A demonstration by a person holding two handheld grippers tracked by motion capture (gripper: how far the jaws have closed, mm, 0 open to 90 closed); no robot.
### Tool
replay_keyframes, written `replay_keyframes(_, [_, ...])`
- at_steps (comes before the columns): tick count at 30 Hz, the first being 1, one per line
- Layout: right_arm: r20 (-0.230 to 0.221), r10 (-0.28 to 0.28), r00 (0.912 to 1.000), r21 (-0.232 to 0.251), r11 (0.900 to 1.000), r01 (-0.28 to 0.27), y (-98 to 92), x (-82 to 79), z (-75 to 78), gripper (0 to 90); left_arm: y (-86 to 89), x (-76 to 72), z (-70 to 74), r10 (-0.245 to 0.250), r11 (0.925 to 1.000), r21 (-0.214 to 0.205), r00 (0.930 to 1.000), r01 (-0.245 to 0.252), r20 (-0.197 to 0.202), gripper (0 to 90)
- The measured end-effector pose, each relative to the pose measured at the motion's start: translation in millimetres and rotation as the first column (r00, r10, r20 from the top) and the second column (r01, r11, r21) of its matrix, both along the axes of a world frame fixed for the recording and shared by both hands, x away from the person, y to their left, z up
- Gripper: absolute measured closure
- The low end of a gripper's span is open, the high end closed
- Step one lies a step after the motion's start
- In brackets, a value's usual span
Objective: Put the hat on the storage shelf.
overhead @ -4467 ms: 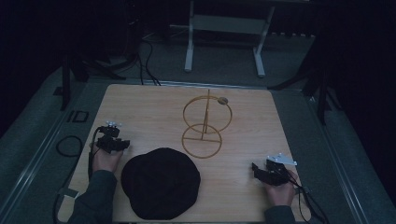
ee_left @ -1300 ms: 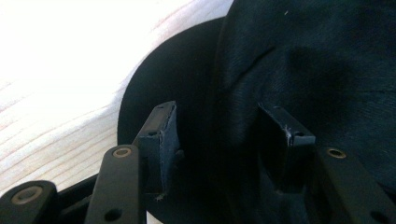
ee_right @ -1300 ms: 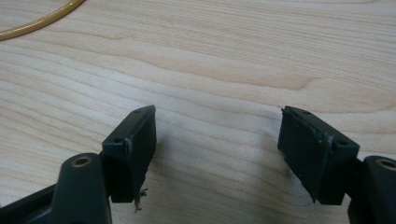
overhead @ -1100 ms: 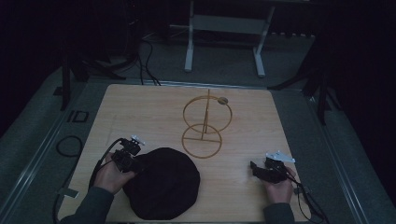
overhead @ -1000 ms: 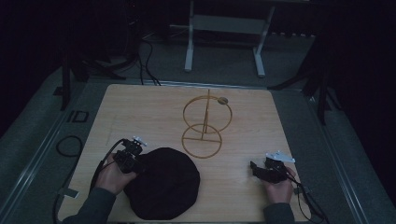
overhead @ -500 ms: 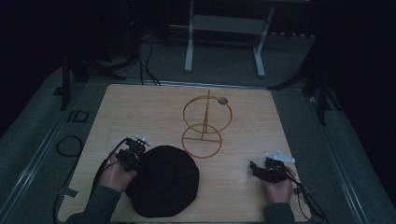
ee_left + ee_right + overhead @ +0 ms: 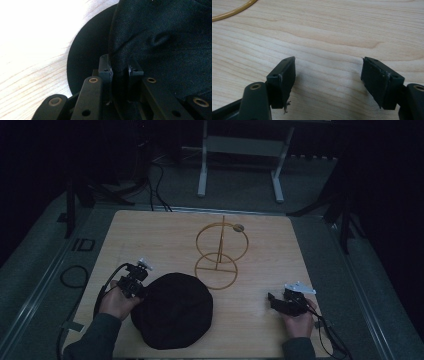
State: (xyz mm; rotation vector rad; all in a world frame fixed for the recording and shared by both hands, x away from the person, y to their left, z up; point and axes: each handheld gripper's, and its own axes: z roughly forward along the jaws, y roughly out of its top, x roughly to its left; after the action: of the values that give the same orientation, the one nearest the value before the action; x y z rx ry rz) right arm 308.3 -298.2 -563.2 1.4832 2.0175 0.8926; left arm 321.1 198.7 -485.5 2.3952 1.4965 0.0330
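So the left gripper (image 7: 134,282) has its fingers (image 7: 105,67) pinched down on the edge of the black hat (image 7: 172,310), right where the brim meets the crown. In the left gripper view you can see a fold of the dark fabric squeezed between the two pads, so it's a real grip and not just a touch. The hat itself sits on the counter (image 7: 150,237) at the near left, just in front of the gold wire stand (image 7: 220,252), close to it but not touching as far as I can tell.

The right gripper (image 7: 286,301) is parked off to the near right, fingers (image 7: 283,80) spread wide with nothing but bare wood between them.

My guess is the hat is headed for the stand. If so, I'd lift slowly and straight up first, since a one-sided pinch on soft fabric will let the hat droop and swing. Bringing the right gripper in to catch the opposite side of the brim would keep it level. Also watch the stand: it looks light, and a dragging brim could tip it.
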Motion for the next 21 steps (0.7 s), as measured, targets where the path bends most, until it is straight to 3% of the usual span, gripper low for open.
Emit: replay_keyframes(21, [0.0,0.0,1.0,0.0,1.0,0.0,0.0,0.0,0.0,27.9,29.4,3.7,34.2,0.036,0.998,-0.052,0.9993,-0.035,0.009,78.1])
